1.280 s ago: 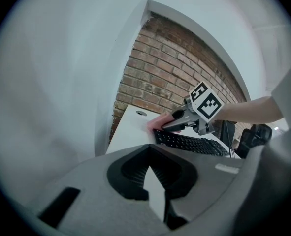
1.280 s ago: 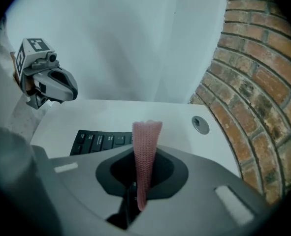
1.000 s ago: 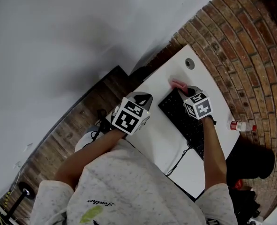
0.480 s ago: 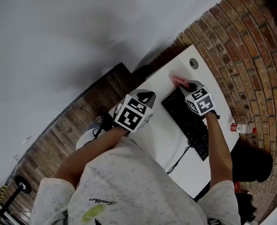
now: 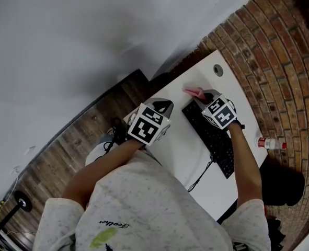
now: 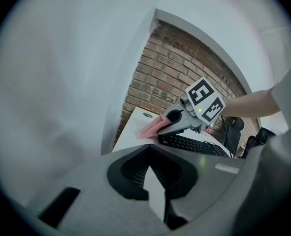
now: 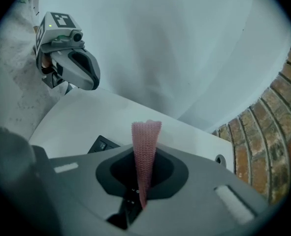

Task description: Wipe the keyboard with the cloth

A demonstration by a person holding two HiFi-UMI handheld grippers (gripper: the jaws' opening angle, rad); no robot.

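**Cloth pinched at the keyboard's far end, spare claw held aside**

The right gripper [image 5: 203, 95] is clamped on the pink cloth [image 7: 146, 141], which juts out past its tips as a narrow folded strip. Held that way, a free length of fabric leads the claw, so the fabric rather than the hard tips would meet the keys. The cloth sits over the far end of the black keyboard [image 5: 212, 137], a sensible corner from which to draw a stroke along the rows toward the person. No view makes clear whether it touches the keys. The left gripper [image 5: 161, 109] hovers over the left edge of the white desk [image 5: 180, 150], apart from the keyboard, its jaws closed together on nothing (it has no part in the wiping, I judge, and is held out of the stroke's path). The wipe looks to be near its start.
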